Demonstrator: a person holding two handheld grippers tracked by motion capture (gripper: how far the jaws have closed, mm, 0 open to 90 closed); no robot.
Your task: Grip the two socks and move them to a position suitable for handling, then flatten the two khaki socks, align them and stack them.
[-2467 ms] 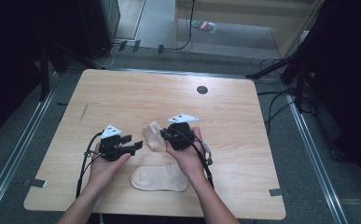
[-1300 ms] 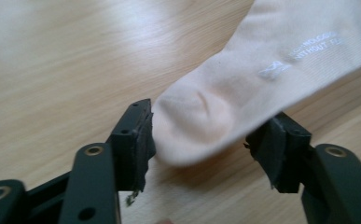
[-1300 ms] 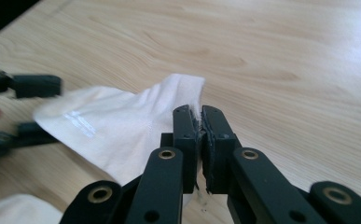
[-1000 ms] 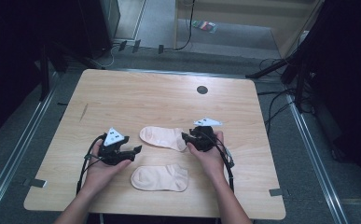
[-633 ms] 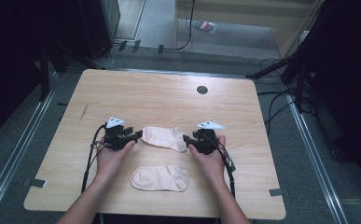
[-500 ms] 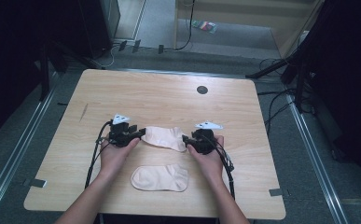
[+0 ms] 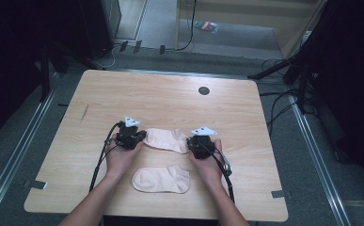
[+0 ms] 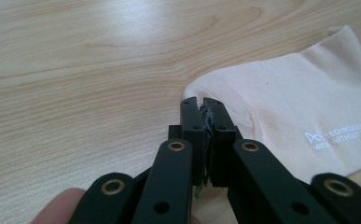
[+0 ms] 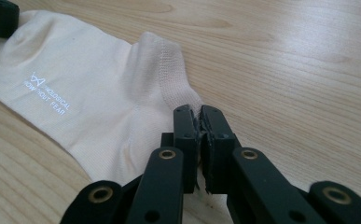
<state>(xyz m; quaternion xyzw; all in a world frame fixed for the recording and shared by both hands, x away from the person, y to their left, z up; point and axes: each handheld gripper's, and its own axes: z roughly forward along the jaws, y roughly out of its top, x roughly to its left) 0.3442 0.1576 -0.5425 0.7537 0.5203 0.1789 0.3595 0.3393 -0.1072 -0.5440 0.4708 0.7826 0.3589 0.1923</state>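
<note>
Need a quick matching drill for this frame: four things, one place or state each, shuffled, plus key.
Things:
1. far pale peach sock
2. near pale peach sock
3. left black two-jaw gripper
4. small dark round hole in the light wooden table

Places or states:
A. lies flat alone, between the person's forearms
B. far side of the tabletop, untouched
C. held at both ends
D. shut at the sock's left end

Pairs: 1-C, 2-A, 3-D, 4-B
</note>
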